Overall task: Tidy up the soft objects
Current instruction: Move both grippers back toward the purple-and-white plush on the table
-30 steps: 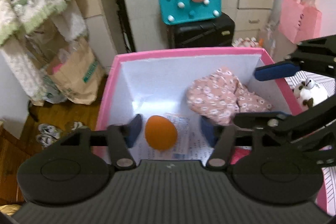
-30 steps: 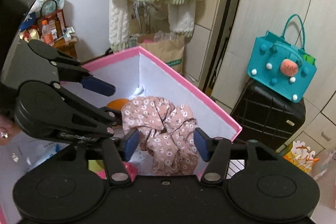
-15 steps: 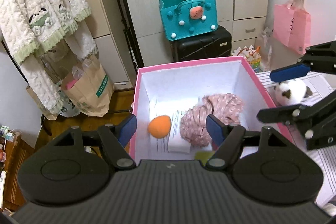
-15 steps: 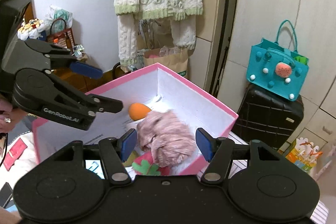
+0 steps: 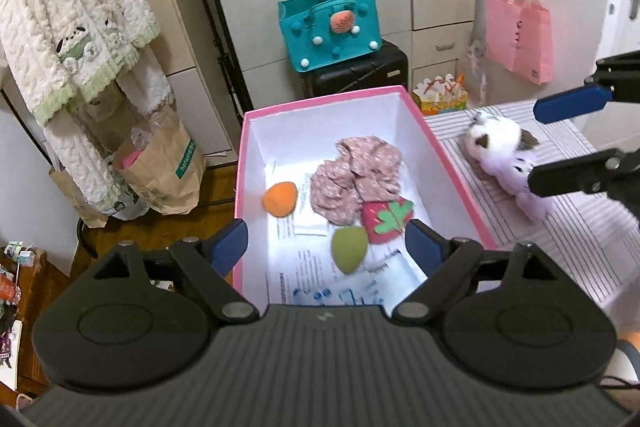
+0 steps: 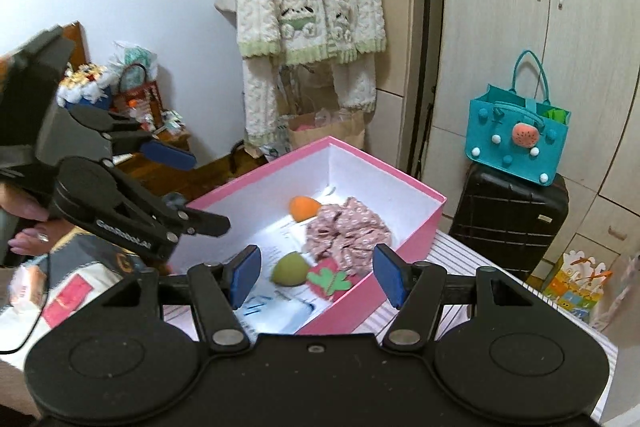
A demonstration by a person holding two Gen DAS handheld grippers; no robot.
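While four soft things are already lying in the pink-walled cardboard box (image 5: 452, 163), the white-and-lilac plush toy (image 5: 506, 155) is lying outside it on the striped tablecloth (image 5: 576, 239), probably lengthwise along the box's right wall. The right gripper (image 5: 568, 143), jaws apart and empty, is hanging nearer it than the left gripper (image 5: 326, 247), whose empty jaws have just been opening wide.

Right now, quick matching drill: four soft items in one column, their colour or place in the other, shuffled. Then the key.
Items:
1. egg-shaped sponge toward the far end of the pink box
2. egg-shaped sponge toward the near end of the box
3. floral scrunchie
4. plush toy

Descriptions:
A. on the striped cloth, outside the box
B. green
C. orange
D. in the box, against the felt strawberry

Pairs: 1-C, 2-B, 3-D, 4-A
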